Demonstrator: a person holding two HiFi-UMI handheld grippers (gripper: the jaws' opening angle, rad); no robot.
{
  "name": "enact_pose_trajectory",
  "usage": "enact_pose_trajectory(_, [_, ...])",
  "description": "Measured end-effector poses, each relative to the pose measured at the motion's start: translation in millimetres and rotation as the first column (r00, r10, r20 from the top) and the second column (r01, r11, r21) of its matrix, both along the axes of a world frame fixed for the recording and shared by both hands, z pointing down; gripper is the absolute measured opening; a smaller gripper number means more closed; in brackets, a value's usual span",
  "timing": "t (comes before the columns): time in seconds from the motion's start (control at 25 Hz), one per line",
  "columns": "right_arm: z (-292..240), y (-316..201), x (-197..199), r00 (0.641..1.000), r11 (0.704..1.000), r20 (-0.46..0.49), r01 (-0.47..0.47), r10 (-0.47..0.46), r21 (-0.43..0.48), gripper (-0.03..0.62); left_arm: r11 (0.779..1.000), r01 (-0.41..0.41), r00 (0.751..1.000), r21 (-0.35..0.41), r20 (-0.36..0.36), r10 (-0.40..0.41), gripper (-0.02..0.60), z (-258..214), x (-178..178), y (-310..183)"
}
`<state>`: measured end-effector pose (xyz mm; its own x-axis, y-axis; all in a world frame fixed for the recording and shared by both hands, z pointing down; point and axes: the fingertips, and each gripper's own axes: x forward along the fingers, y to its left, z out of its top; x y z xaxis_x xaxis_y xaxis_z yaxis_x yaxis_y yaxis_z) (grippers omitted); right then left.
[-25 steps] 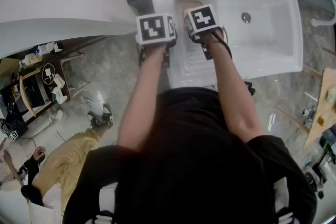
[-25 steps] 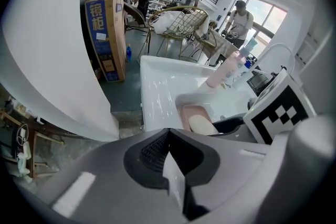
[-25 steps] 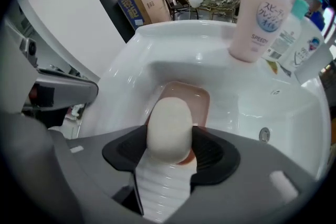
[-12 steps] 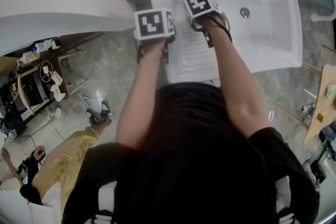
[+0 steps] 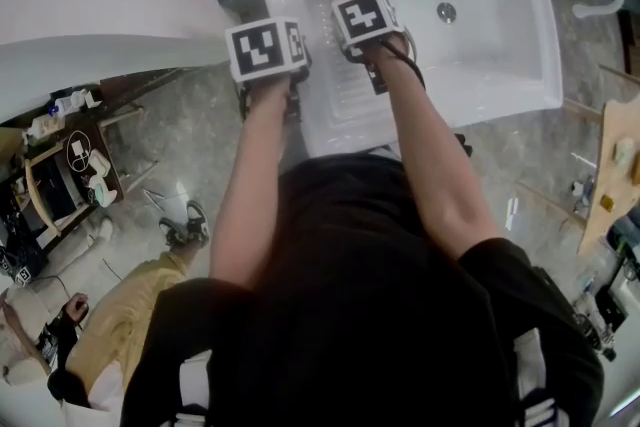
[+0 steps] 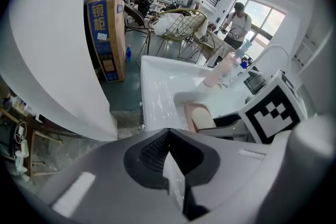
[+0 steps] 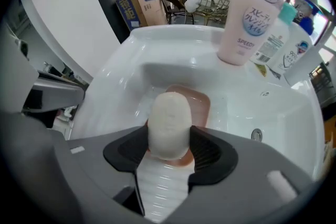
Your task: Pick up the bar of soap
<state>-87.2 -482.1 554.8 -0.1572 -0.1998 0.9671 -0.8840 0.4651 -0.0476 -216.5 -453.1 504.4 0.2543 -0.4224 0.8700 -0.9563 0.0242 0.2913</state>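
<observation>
The pale bar of soap [image 7: 169, 123] rests on a pink soap dish [image 7: 203, 104] at the back left of the white sink [image 5: 500, 45]. My right gripper [image 7: 169, 150] reaches over the ribbed ledge, and its jaws are closing with the soap between them. Both dark pads touch the soap's sides. From the head view the right gripper [image 5: 362, 20] covers most of the dish. My left gripper [image 5: 265, 50] hangs just left of the sink's rim, shut and empty; in its own view the left gripper [image 6: 169, 157] shows jaws pressed together, with the dish [image 6: 199, 117] ahead to the right.
A pink bottle [image 7: 247, 13] and further bottles stand on the sink's back rim. The drain [image 5: 446, 12] lies in the basin to the right. A large white curved body [image 5: 90, 5] stands left of the sink. A cardboard box [image 6: 107, 39] and a person [image 5: 110, 335] are on the floor.
My right gripper has moved forward over the soap dish, which it now mostly covers in the head view. The left gripper has stayed beside the sink's left rim.
</observation>
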Motion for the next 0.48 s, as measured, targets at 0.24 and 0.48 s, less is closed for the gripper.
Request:
enact_pose_trajectory(0.24, [-23,2,-14,0.982,0.995,0.187,-0.039,0.022,0.091,0.267,1.000,-0.008,1.000,-0.011,0.004,0.008,0.000,5,8,9])
enact_pose_trajectory(0.48, [-50,6,3,0.962,0.971,0.269,-0.114,0.055,0.210,0.267,1.000,-0.007,1.000,0.000,0.011,0.007,0.000,2,11,13])
